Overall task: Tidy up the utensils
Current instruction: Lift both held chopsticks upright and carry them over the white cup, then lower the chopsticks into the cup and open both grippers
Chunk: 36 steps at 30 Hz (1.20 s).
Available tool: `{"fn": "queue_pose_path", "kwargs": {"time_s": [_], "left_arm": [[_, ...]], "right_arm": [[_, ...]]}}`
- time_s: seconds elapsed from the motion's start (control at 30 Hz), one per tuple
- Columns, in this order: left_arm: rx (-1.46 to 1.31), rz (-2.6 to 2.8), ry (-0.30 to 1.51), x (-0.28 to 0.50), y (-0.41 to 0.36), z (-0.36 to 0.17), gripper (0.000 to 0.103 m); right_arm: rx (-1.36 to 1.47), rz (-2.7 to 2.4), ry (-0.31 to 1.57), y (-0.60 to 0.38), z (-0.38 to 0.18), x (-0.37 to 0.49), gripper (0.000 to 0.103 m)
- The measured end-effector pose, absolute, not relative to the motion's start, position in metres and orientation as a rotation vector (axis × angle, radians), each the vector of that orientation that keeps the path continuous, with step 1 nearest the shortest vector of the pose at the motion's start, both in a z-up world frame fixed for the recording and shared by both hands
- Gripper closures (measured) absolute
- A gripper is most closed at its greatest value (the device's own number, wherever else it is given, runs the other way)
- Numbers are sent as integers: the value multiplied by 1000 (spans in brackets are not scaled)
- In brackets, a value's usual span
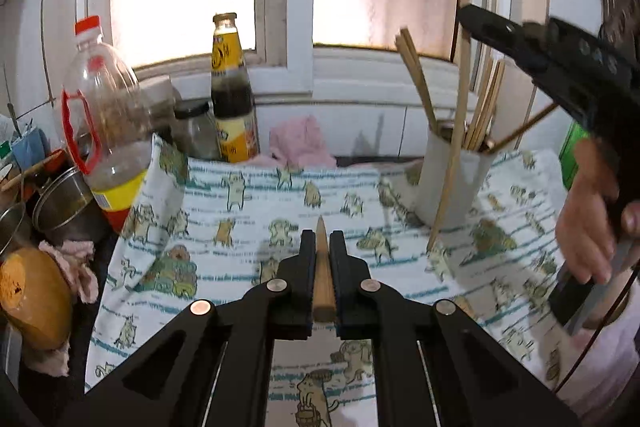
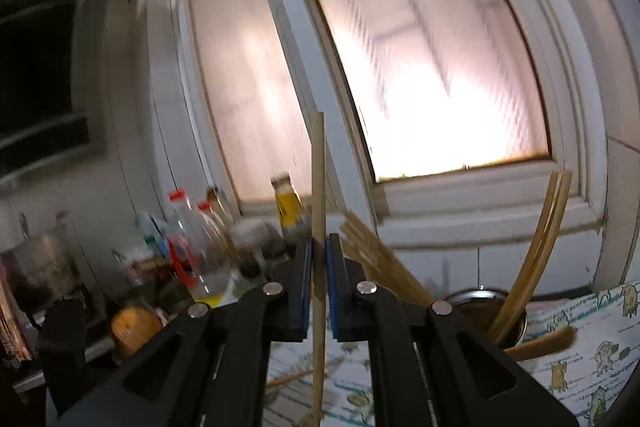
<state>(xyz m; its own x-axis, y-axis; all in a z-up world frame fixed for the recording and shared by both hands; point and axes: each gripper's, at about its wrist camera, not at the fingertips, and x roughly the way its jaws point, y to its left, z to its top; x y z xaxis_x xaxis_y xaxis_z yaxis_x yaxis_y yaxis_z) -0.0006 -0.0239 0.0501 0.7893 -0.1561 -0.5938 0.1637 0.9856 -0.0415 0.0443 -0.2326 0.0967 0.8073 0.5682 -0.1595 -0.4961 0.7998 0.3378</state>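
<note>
My left gripper (image 1: 322,241) is shut on a short wooden stick (image 1: 322,267) that points forward, low over a cat-print cloth (image 1: 256,195). A white holder (image 1: 450,183) with several chopsticks stands at the back right of the cloth. My right gripper (image 2: 319,247) is shut on a long chopstick (image 2: 318,187), held upright; in the left wrist view that chopstick (image 1: 456,147) hangs down in front of the holder, its tip near the cloth. The right gripper's black body (image 1: 560,63) is raised at upper right. The holder's rim (image 2: 476,297) shows in the right wrist view.
A clear plastic bottle (image 1: 108,131), a dark sauce bottle (image 1: 234,99), jars and metal pots (image 1: 60,203) crowd the left side. A pink rag (image 1: 300,141) lies by the window wall. An orange rounded object (image 1: 32,295) sits at the front left.
</note>
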Motion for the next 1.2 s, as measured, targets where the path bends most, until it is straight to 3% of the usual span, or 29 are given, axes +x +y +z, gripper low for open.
{"fn": "queue_pose_path", "kwargs": {"time_s": [0.7, 1.2], "left_arm": [[-7, -315, 481, 19, -72, 143, 97], [-55, -363, 266, 46, -120, 211, 97]], "right_arm": [[476, 412, -31, -318, 120, 23, 97], [444, 200, -51, -346, 116, 38, 97]]}}
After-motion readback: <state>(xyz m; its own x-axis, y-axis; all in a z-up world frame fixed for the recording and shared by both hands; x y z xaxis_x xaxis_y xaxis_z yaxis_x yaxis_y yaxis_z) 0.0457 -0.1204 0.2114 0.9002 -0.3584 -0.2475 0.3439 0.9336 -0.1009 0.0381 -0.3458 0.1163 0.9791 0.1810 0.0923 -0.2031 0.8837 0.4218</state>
